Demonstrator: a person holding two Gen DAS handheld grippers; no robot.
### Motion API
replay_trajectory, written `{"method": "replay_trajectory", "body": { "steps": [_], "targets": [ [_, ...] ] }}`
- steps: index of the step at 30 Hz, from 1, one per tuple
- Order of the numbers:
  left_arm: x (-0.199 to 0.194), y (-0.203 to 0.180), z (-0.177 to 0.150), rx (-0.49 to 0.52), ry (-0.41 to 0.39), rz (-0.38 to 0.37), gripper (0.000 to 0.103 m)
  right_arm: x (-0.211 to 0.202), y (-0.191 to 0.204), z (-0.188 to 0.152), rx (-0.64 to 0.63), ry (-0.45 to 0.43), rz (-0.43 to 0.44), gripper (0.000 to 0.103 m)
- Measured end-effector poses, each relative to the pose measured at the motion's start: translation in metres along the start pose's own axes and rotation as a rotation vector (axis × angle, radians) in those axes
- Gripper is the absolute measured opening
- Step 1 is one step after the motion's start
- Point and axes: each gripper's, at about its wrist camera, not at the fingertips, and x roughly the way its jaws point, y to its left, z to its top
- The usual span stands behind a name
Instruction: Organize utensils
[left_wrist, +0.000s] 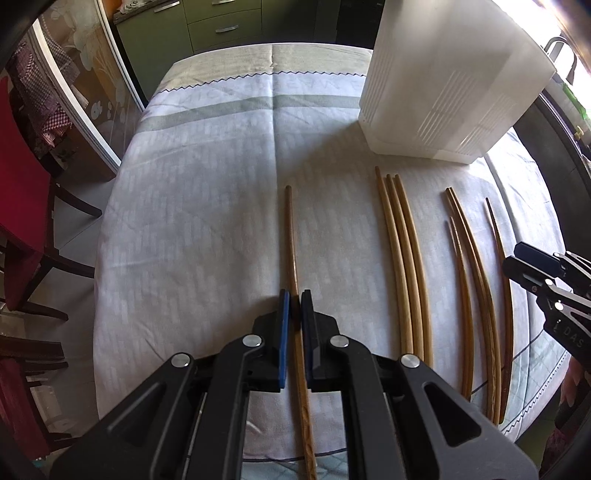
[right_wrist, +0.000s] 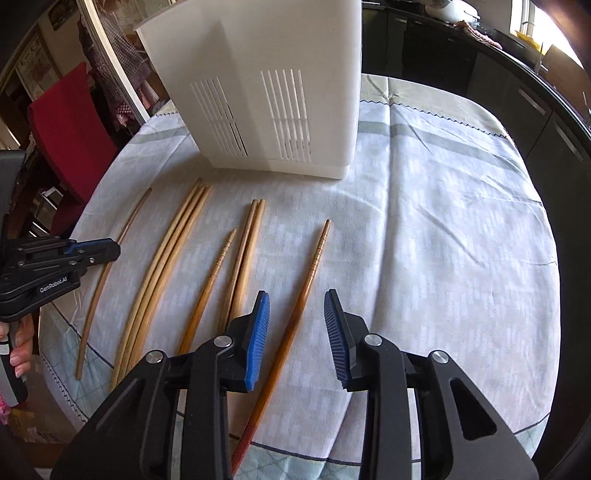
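1. The left gripper (left_wrist: 296, 308) is seen pinched on a lone brown wooden chopstick (left_wrist: 291, 236) lying on the pale patterned tablecloth (left_wrist: 207, 206).
2. The right gripper (right_wrist: 296, 321) is held with its blue-padded fingers (right_wrist: 258, 332) spread; a dark ringed chopstick (right_wrist: 306, 284) lies between them, untouched.
3. Three pale chopsticks (right_wrist: 173, 243), a paired set (right_wrist: 251, 236) and a short ringed one (right_wrist: 216, 273) are laid between.
4. A white slotted plastic utensil holder (right_wrist: 266, 92) is stood beyond the tips.

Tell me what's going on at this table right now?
A person holds a gripper in each hand over loose wooden chopsticks. The left gripper is shut on the leftmost chopstick. The right gripper straddles the rightmost chopstick, pads not touching it. The white utensil holder stands behind them.
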Motion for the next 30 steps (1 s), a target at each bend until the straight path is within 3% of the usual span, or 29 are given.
{"method": "replay_trajectory", "body": {
  "steps": [7,9,11,12,17,21,25,30],
  "targets": [
    [0.0,0.0,-0.001,0.012,-0.004,-0.002,0.007,0.013,0.009,0.005,-0.017,0.031,-0.065,0.028],
    [0.0,-0.001,-0.002,0.012,-0.005,0.001,0.007,0.015,0.011,0.007,-0.024,0.027,-0.08,0.024],
    [0.0,-0.002,-0.002,0.019,-0.003,0.007,0.007,0.016,0.014,0.008,-0.023,0.03,-0.07,0.01],
    [0.0,-0.003,-0.002,0.02,-0.001,0.009,0.007,0.017,0.014,0.009,-0.022,0.032,-0.071,0.01],
    [0.001,-0.007,0.001,0.017,0.018,-0.008,0.02,0.018,0.016,0.015,-0.002,0.031,-0.023,0.007],
    [0.003,-0.009,0.003,0.024,0.015,0.011,0.02,-0.005,0.016,0.016,0.008,-0.039,0.009,0.007],
    [0.002,-0.005,0.003,0.017,0.014,0.018,0.007,-0.042,0.012,0.014,0.016,-0.124,0.055,0.007],
    [0.0,0.003,0.002,-0.019,0.008,-0.009,0.006,-0.087,0.007,0.002,0.034,-0.248,0.112,0.007]
  ]
}}
